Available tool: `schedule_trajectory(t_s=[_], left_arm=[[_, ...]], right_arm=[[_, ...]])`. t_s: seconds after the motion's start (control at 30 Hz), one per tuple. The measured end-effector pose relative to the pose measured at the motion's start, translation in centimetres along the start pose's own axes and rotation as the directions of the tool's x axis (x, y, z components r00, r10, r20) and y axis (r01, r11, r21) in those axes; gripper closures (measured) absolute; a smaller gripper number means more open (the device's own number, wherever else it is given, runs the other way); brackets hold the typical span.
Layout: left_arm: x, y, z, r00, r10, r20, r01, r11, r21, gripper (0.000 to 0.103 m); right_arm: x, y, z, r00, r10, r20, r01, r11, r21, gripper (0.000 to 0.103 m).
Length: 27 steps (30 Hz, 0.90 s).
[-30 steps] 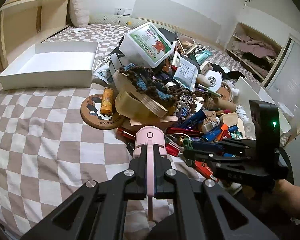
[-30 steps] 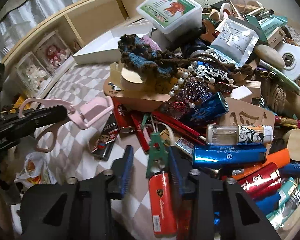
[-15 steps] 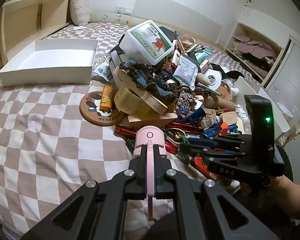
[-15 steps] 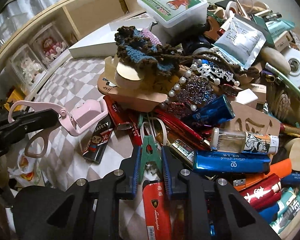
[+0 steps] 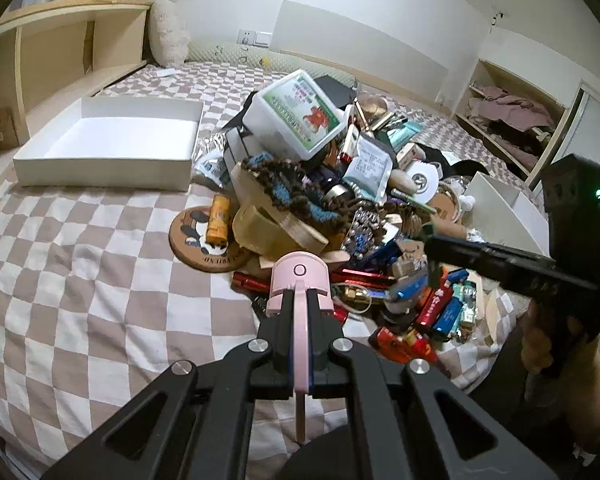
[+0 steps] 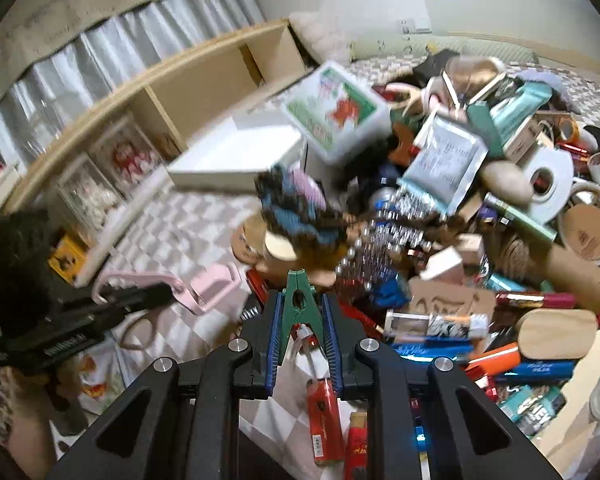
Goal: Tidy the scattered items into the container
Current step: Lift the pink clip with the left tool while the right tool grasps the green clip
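On the checked bedspread lies a heap of small items (image 5: pixel 340 208). An empty white box (image 5: pixel 112 140) sits to its far left and shows again as the white box (image 6: pixel 236 156) in the right wrist view. My left gripper (image 5: pixel 300 308) is shut on capped pink scissors (image 5: pixel 300 276), held above the bed near the heap's front edge. From the right wrist, the left gripper (image 6: pixel 156 296) and the pink scissors (image 6: pixel 212 284) appear at left. My right gripper (image 6: pixel 300 312) is shut on a green clip (image 6: pixel 298 300), raised above the lighters; the right gripper (image 5: pixel 432 256) hovers over the heap's right side.
A white tub with a green label (image 5: pixel 296 112) tops the heap. A round coaster (image 5: pixel 204 240) with an orange tube lies at its left foot. Red and blue lighters (image 6: pixel 520 364) crowd the front right. A wooden shelf (image 5: pixel 60 52) runs along the left; another white box (image 5: pixel 504 208) stands right.
My right gripper closed on the green clip and lifted it up off the lighters. The left gripper kept still with the pink scissors.
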<state>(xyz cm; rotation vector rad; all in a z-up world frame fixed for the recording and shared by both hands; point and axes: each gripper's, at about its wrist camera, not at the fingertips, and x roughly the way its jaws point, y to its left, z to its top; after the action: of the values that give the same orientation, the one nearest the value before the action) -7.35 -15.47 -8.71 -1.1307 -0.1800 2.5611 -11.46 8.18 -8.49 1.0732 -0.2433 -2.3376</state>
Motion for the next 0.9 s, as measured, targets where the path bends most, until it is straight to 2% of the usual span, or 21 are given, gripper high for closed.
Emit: schedule_trajectory(t_s=[0.2,0.43,0.9], left_arm=[[-1.1,-1.6,0.9,0.999,-0.009,0.037,0.008,1.000,0.018,0.099],[-2.1,-3.7,2.2,0.997,-0.026,0.075,0.023,0.999,0.036,0.099],[-1.5,-10.1,4.3,0.989,-0.103,0.110,0.093,0.991,0.097,0.099]], right_arm=[[-2.5,-0.2,1.3,0.997,0.011,0.072,-0.014,0.999,0.034,0.082],[-5.2,-1.2,1.7,0.993,-0.003,0.114,-0.004,0.998,0.063,0.082],[-11.2,-6.6,1.0,0.977,-0.085,0.196,0.050,0.983,0.175,0.082]])
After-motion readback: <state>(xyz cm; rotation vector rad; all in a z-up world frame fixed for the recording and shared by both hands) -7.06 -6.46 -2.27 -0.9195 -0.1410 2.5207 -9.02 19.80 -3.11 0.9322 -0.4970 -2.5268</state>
